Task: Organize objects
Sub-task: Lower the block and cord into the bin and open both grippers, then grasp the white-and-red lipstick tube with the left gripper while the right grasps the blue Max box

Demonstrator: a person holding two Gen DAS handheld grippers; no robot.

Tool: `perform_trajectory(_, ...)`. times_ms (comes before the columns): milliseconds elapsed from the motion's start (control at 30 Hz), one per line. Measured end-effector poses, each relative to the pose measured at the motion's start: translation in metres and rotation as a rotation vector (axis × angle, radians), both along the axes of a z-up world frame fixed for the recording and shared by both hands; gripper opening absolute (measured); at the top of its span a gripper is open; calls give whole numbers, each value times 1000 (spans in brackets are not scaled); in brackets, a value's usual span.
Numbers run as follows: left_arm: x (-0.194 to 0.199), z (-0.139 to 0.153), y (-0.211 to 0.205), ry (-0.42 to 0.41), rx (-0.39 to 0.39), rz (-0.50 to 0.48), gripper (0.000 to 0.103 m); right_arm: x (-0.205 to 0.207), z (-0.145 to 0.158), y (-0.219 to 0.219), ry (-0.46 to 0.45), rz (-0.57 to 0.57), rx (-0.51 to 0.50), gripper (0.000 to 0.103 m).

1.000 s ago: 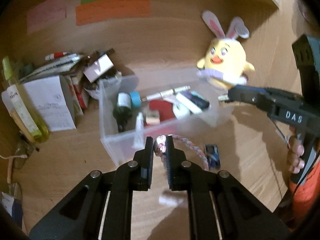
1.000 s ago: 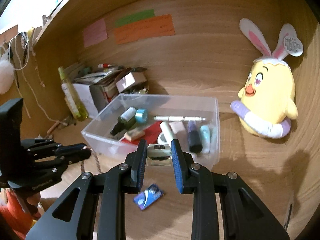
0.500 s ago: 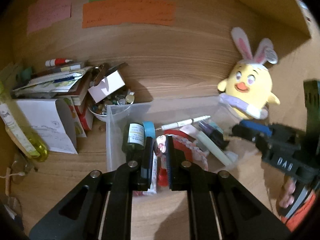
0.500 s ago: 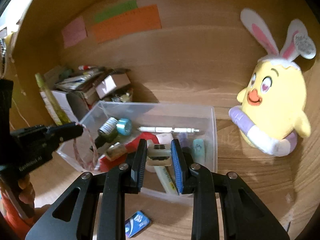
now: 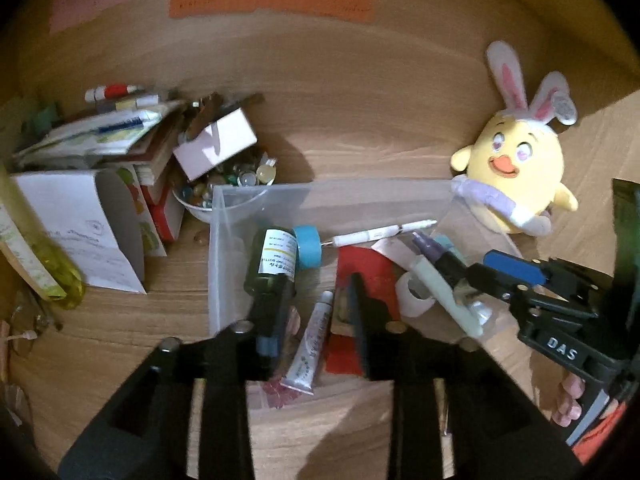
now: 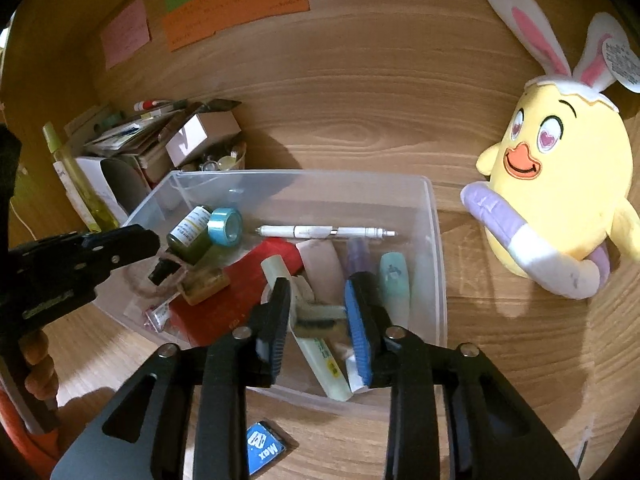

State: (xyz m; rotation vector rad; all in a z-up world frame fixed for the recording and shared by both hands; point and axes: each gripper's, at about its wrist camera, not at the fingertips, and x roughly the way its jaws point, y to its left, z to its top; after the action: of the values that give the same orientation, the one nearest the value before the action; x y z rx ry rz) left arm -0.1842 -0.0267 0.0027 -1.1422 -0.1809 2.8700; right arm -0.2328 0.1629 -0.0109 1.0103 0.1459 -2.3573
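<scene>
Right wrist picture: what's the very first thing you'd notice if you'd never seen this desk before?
Probably the yellow plush chick with pink-and-white bunny ears, sitting on the wooden desk just right of the clear plastic storage box. Next, that box, crowded with small things like a white pen and a blue tape roll. Above, an orange paper note is stuck on the wooden back wall.

Both black two-finger grippers point steeply downward, side by side. The left gripper (image 5: 318,312) has its jaws opening, and no pad presses on anything. The right gripper (image 6: 318,312), with blue pads, has its jaws opening too; a small blurred block sits loose between them. Fingers (image 6: 38,374) wrap the left handle, and fingertips (image 5: 568,404) the right.
</scene>
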Motion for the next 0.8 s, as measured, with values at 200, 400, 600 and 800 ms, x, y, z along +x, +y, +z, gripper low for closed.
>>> perform_trajectory(200,40,14,14,89,-103,-28,69,14,13,7,43,-23,-13,52)
perform_trajectory(400,83,9,21,109,-164,-46,81,44,17,9,71,-1,-2,55)
perform_trajectory(600,115,-19,17,26,-143,-44,83,75,10,11,72,27,8,59)
perform_trajectory(800,127,-55,21,-113,-44,-51,83,94,-11,12,49,33,41,71)
